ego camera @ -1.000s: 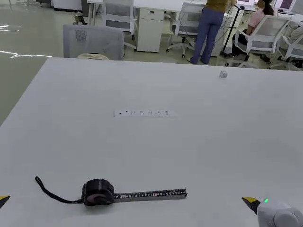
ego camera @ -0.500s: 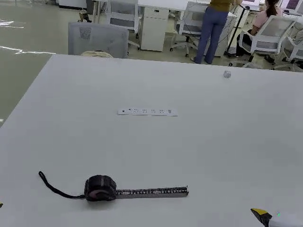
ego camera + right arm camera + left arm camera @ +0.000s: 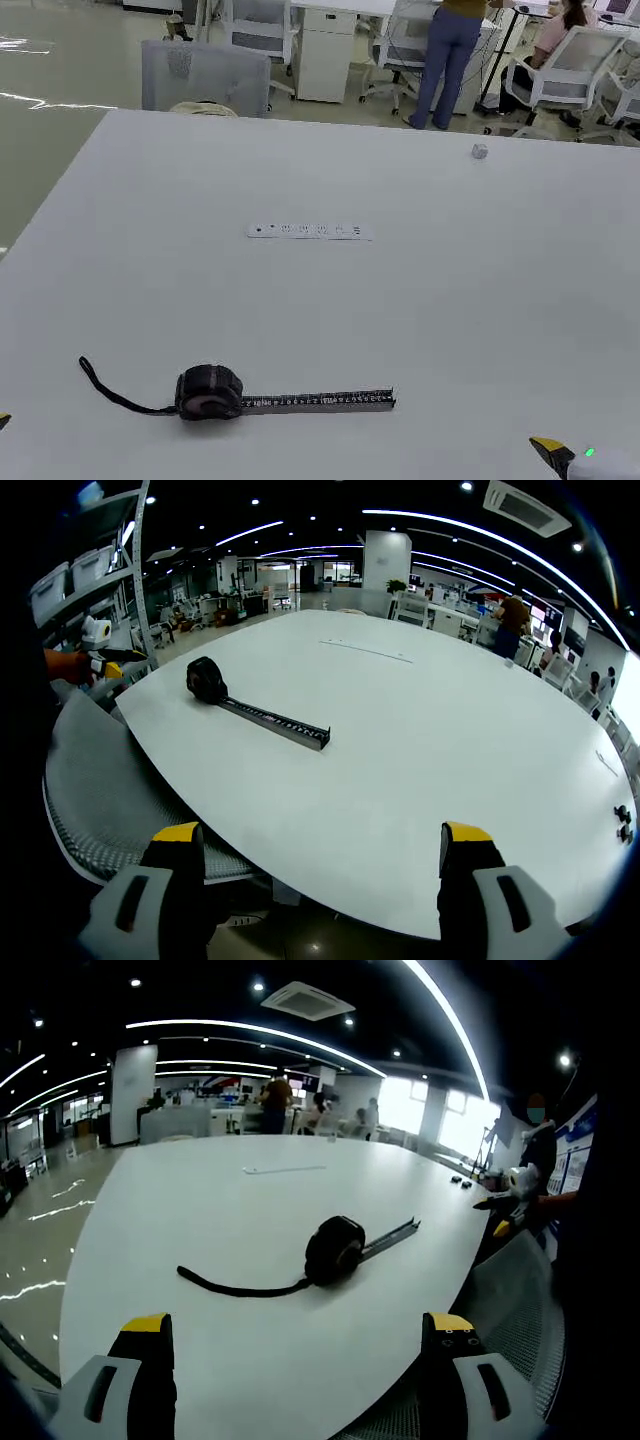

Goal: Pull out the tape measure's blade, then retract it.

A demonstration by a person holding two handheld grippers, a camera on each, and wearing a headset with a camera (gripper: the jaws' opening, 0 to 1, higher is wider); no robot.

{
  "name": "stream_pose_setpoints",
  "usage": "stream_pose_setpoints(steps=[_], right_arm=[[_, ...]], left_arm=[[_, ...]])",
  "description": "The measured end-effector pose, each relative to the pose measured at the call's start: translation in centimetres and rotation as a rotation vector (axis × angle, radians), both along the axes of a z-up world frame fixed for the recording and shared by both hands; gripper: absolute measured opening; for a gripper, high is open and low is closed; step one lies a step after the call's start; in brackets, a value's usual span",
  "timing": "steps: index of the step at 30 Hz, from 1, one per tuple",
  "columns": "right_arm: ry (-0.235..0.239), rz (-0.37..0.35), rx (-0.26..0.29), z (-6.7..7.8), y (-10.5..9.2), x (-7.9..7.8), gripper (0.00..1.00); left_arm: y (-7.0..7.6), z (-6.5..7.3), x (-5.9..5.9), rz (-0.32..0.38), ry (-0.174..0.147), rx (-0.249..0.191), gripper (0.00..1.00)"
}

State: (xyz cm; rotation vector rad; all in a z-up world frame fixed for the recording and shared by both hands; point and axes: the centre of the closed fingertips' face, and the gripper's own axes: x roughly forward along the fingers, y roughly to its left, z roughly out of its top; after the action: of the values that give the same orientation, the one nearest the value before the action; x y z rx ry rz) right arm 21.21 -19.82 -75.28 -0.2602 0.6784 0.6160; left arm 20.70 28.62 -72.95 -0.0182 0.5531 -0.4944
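Loc: tape measure (image 3: 208,392) sits nr the counter's (image 3: 420,300) near edge, left of centre. Its blade (image 3: 318,401) lies out flat along that edge twd the right, strap (image 3: 115,393) trailing left. Both released: left tool (image 3: 300,1326) & right tool (image 3: 322,834), jaws wide, nothing held, well apart from it, off the near edge. Risks: a one-sided pinch could skid it off the edge. Blade freed w/o a hold on the tip may snap back & whip. Strap may snag a jaw.

Your head view is bright and evenly lit. The white desk (image 3: 450,300) looks soft, the tape measure (image 3: 209,392) casts only a faint shadow, and glare streaks the floor (image 3: 40,60). Both gripper views curve the desk; ceiling light strips (image 3: 250,1028) glow against darkness.
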Motion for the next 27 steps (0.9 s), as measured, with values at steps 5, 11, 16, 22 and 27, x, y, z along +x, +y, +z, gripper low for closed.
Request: stream_pose_setpoints(steps=[5, 11, 16, 22, 27], right_arm=[[-0.012, 0.02, 0.005, 0.1, 0.0, 0.3, 1.0], [-0.026, 0.051, 0.0, 0.3, 0.2, 0.9, 0.98], [-0.035, 0.075, -0.004, 0.7, 0.1, 1.6, 0.97], [-0.04, 0.117, -0.013, 1.1, -0.1, 2.3, 0.95], [-0.02, 0.156, -0.015, 1.0, 0.2, 3.2, 0.94]], left_arm=[[-0.4, 0.2, 0.0, -0.001, 0.006, 0.0, 1.0], [-0.9, 0.7, 0.3, 0.045, 0.027, -0.018, 1.0], [-1.9, 1.1, 0.6, 0.054, 0.02, -0.012, 1.0], [-3.6, 1.5, 1.1, 0.064, 0.012, 0.001, 1.0], [-4.6, 2.1, 2.1, 0.086, -0.015, 0.034, 1.0]])
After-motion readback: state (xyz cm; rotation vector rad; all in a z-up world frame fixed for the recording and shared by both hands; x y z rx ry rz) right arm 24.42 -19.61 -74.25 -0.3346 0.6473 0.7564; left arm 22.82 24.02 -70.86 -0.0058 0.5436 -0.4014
